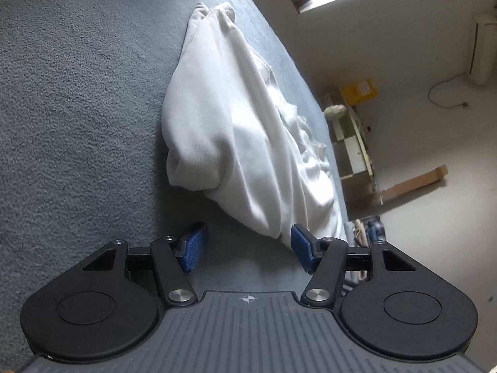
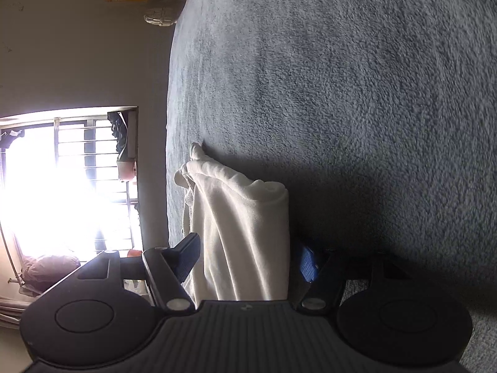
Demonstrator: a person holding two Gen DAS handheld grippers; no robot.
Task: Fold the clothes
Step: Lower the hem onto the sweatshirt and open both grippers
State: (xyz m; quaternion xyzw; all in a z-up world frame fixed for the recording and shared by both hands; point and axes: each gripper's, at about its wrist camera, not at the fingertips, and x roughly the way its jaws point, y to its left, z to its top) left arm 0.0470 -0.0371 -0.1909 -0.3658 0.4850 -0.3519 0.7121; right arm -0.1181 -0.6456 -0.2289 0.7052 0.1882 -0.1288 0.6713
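Note:
A white garment (image 1: 236,130) lies bunched in a long heap on the grey-blue fleece bed cover (image 1: 77,108), close to the bed's edge. My left gripper (image 1: 248,247) is open just in front of the garment's near corner, which ends beside the right blue pad (image 1: 302,245). Nothing sits between its fingers. In the right wrist view the same garment (image 2: 239,236) runs as a thick folded bundle between the spread fingers of my right gripper (image 2: 247,259). That gripper is open: the left finger (image 2: 188,256) touches the cloth, and the right blue pad (image 2: 307,264) stands slightly off it.
The bed edge (image 1: 310,93) drops to a floor with a yellow box (image 1: 358,90), a shelf unit (image 1: 351,149) and a wooden plank (image 1: 413,183). A bright barred window (image 2: 68,180) lies beyond the bed. Wide bare cover (image 2: 357,108) spreads to the right.

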